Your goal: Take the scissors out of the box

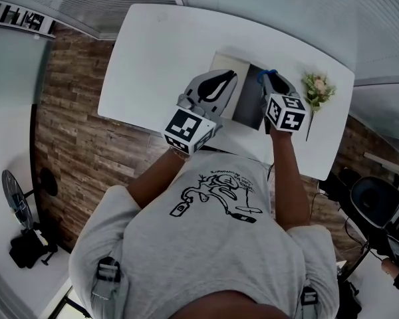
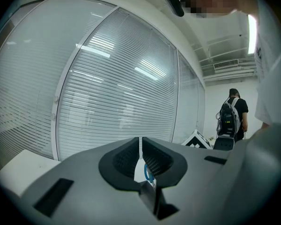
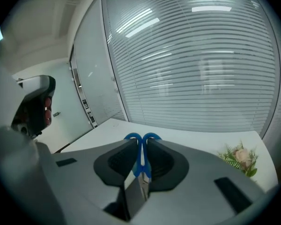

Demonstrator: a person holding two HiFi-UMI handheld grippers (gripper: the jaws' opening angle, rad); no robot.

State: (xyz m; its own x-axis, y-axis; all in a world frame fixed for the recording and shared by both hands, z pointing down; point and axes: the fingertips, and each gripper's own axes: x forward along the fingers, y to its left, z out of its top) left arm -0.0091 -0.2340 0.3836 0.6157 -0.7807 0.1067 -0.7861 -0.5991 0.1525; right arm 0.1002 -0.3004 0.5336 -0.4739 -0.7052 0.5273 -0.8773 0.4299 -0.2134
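In the right gripper view, the blue-handled scissors (image 3: 141,161) stand upright between the jaws of my right gripper (image 3: 141,144), which is shut on them. The handle loops poke out above the pads. From the head view, the right gripper (image 1: 267,77) holds the scissors (image 1: 270,73) above the right edge of the open box (image 1: 249,105). The box's pale lid (image 1: 225,64) is folded back to the left. My left gripper (image 1: 227,77) hovers over the lid, and in its own view its jaws (image 2: 140,142) are pressed together with only a thin slit. Its camera looks at window blinds.
The box rests on a white table (image 1: 153,65) with a wood floor beyond its left edge. A small flower sprig (image 1: 317,88) lies at the table's right end, also visible in the right gripper view (image 3: 241,157). A person with a backpack (image 2: 232,118) stands far off.
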